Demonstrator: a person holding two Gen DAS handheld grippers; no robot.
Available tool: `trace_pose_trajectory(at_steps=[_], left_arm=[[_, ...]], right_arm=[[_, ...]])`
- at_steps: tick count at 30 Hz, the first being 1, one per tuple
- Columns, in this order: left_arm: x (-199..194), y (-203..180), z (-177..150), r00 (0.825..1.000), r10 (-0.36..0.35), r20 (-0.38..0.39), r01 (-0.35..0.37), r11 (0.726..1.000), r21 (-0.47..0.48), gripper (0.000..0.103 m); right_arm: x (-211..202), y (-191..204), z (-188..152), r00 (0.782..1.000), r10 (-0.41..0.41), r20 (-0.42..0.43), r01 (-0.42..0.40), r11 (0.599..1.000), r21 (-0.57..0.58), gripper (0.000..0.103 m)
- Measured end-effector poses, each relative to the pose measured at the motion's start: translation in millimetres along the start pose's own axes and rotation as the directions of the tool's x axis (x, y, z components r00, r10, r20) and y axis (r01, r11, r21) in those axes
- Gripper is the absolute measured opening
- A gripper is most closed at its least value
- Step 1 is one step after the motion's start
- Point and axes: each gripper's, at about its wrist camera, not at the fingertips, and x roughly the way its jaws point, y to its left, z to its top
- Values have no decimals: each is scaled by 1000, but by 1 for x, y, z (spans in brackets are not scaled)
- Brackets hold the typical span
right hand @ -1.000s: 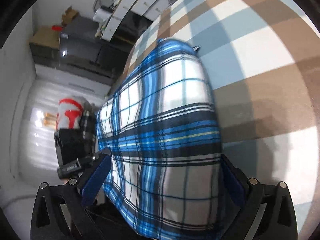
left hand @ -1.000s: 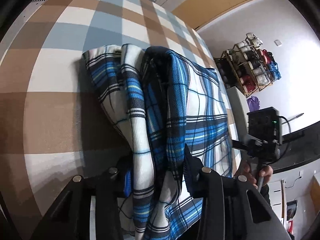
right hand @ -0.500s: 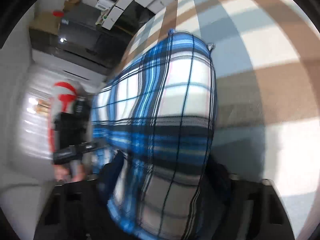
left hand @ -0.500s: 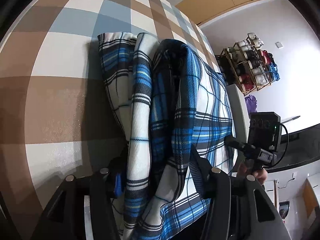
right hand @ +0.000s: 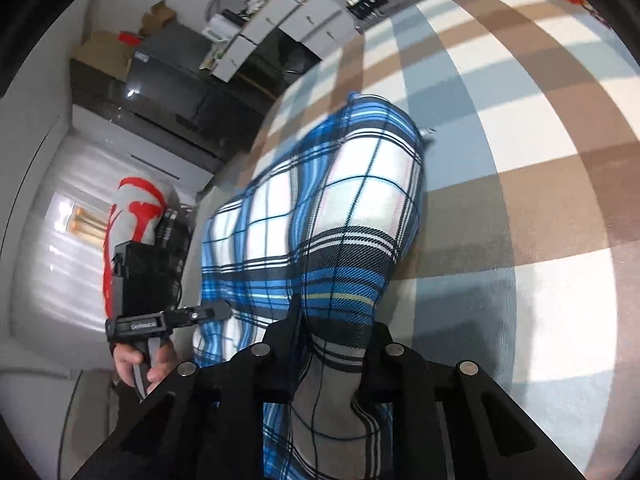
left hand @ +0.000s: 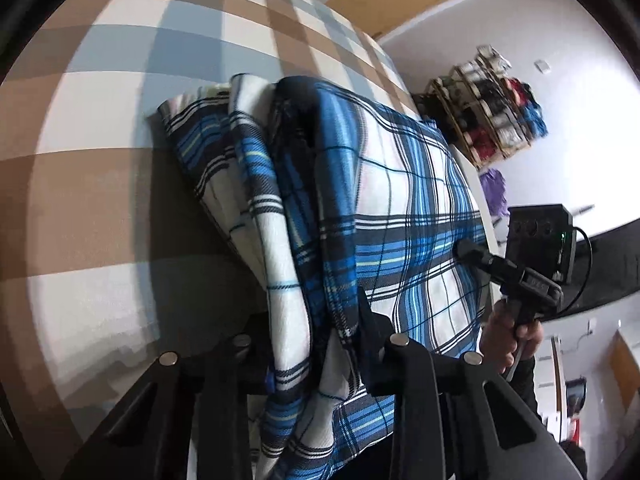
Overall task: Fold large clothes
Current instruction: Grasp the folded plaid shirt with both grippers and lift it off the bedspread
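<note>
A blue, white and black plaid garment (left hand: pixel 400 200) lies folded in layers on the brown, blue and white checked cloth (left hand: pixel 100 200) of the table. My left gripper (left hand: pixel 316 344) is at its near edge, jaws closing, with the bunched folds pinched between the fingers. In the right wrist view the same garment (right hand: pixel 360 184) humps up from the table. My right gripper (right hand: pixel 332 340) is closing its jaws on the gathered near edge, which is squeezed narrow between the pads. Each gripper also shows in the other's view, held by a hand (left hand: pixel 508 332).
The checked table cloth (right hand: pixel 540 120) runs on beyond the garment. Past the table's far edge stand a wooden rack of shoes (left hand: pixel 492 108), dark cabinets (right hand: pixel 172 80) and white drawer units (right hand: pixel 288 20). A red and grey bag (right hand: pixel 132 208) sits behind the left hand.
The right jaws went from wide apart around the garment to pinched on its near edge, which has risen slightly. The left jaws widened a little, then narrowed on the folds.
</note>
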Motion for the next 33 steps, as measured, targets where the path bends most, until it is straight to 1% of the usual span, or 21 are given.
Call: trace_pose_trajectory(at_steps=[2, 5, 6, 9, 11, 13, 14, 15, 16, 18, 20, 22, 24, 25, 27, 28, 31, 33], left_arm=[[6, -4, 0, 1000, 2, -20, -1, 1000, 17, 23], [11, -7, 1, 999, 47, -25, -46, 998, 41, 25], [11, -6, 2, 998, 51, -26, -50, 998, 40, 27], [12, -1, 5, 998, 40, -39, -39, 999, 13, 35], [13, 7, 6, 999, 13, -46, -14, 1000, -16, 36], [12, 14, 7, 999, -23, -46, 21, 999, -46, 36], [11, 14, 5, 999, -29, -45, 27, 998, -49, 36], [10, 14, 5, 999, -30, -41, 28, 998, -49, 36], [10, 13, 4, 999, -27, -40, 25, 999, -44, 37], [9, 8, 1, 999, -20, -35, 19, 999, -31, 36], [7, 5, 0, 999, -31, -32, 30, 999, -27, 35], [6, 0, 1, 999, -48, -17, 48, 998, -30, 30], [5, 0, 2, 997, -71, -4, 71, 996, -50, 29], [3, -1, 2, 996, -91, 8, 91, 993, -70, 29], [1, -2, 2, 995, -94, 14, 95, 993, -65, 29], [0, -6, 2, 995, -96, 21, 97, 993, -61, 29], [1, -16, 0, 994, -108, 30, 110, 992, -64, 29], [3, -24, 1, 992, -125, 31, 126, 990, -66, 29]], right_arm=[[-8, 0, -2, 1000, 10, 4, -10, 1000, 6, 20], [0, -3, -5, 1000, 6, -18, -5, 999, 34, 20], [8, -3, -5, 999, -4, -33, 6, 999, 41, 21], [18, -14, -3, 998, -19, -63, 23, 998, 63, 24], [20, -16, 0, 998, -14, -59, 18, 998, 57, 24], [25, -23, 2, 998, 3, -69, 2, 997, 75, 30], [31, -28, 2, 996, 10, -91, -2, 996, 93, 37], [34, -31, 1, 994, 20, -108, -8, 994, 107, 39], [34, -33, 1, 994, 33, -101, -21, 993, 112, 39], [33, -32, 1, 994, 32, -103, -20, 993, 120, 38], [33, -32, -1, 994, 51, -95, -38, 989, 142, 33], [27, -29, -1, 995, 73, -67, -63, 988, 139, 22], [20, -22, -1, 996, 76, -37, -71, 991, 117, 19], [17, -15, -2, 998, 60, -24, -57, 994, 93, 17], [7, 1, -3, 999, 6, 33, -7, 1000, 29, 16], [2, 8, -5, 998, 3, 62, -4, 1000, 12, 15], [-18, 21, -9, 990, 43, 132, -44, 999, 7, 14], [-31, 30, -11, 984, 46, 174, -44, 999, -14, 14]])
